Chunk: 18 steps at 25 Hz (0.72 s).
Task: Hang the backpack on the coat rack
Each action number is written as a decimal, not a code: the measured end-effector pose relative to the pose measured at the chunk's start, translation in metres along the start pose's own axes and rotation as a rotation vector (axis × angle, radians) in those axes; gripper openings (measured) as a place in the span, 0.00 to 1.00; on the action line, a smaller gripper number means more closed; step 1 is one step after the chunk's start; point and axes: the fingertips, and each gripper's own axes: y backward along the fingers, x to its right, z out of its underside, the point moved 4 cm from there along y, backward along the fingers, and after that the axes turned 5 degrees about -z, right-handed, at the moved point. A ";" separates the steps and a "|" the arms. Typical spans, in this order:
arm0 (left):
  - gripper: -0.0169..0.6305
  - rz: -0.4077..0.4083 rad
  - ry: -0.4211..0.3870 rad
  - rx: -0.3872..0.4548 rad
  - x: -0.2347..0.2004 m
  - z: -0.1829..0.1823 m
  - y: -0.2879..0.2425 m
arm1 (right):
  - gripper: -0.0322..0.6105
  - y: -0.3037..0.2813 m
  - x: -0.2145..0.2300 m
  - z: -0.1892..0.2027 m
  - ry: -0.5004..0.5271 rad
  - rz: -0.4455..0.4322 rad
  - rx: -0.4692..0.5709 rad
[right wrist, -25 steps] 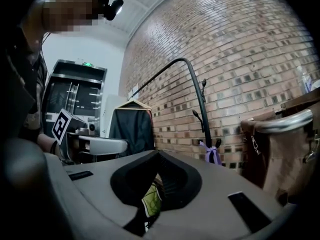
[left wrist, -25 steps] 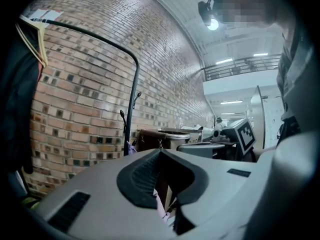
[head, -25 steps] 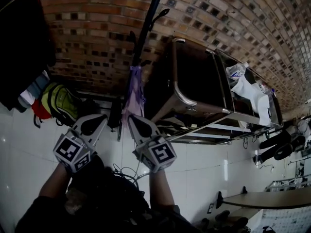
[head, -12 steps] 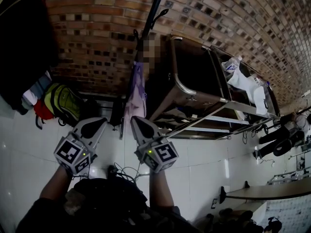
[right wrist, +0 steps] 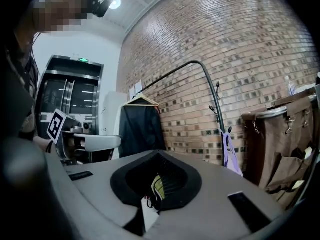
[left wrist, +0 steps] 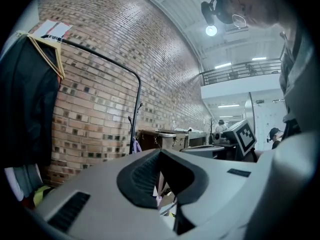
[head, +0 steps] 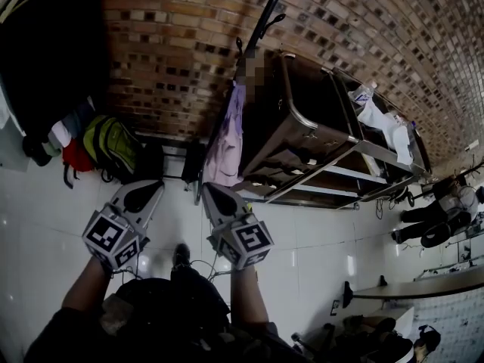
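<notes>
Brick wall (head: 174, 59) and a white tiled floor (head: 45, 225) bound the work area. We hold both forearms (head: 87, 286) straight forward, side by side and bare, each tool pointing level toward the wall. The left hand-held gripper (head: 151, 185) and the right hand-held gripper (head: 206, 189) sit near each other without touching, marker cubes toward us. On both, the jaws are closed to a narrow tip, and neither holds anything. The backpack (head: 111, 147), green and yellow, lies on the floor against the wall, left of both tools and well apart from them, beside a red item (head: 76, 157). The coat rack (head: 262, 27), a black pole with hooks, stands to the right of the backpack and carries a purple garment (head: 231, 138); the backpack is not on it. A brown cart (head: 302, 119) on a metal frame stands just right of the coat rack. Only the head view shows the forearms and the floor layout. The left gripper view adds a dark garment (left wrist: 25, 109) on a hanger on a black rail (left wrist: 100, 59), a balcony railing (left wrist: 240, 69) high up, and the right tool's marker cube (left wrist: 246, 134). The right gripper view shows the backpack (right wrist: 157, 186) through the dark-lined opening of its jaws, and a dark doorway (right wrist: 70, 99) under a green sign.
</notes>
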 end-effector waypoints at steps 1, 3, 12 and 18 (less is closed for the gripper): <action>0.07 -0.001 0.003 0.003 0.001 0.001 0.013 | 0.08 0.002 -0.014 0.001 0.002 0.003 -0.002; 0.06 0.001 0.006 0.003 0.003 0.003 0.040 | 0.08 0.007 -0.042 0.004 0.010 0.004 -0.008; 0.06 0.023 0.013 -0.005 0.018 0.017 0.134 | 0.07 0.041 -0.132 0.024 0.031 0.061 -0.018; 0.06 0.031 0.009 0.009 0.026 0.011 0.175 | 0.07 0.061 -0.168 0.014 0.050 0.104 0.001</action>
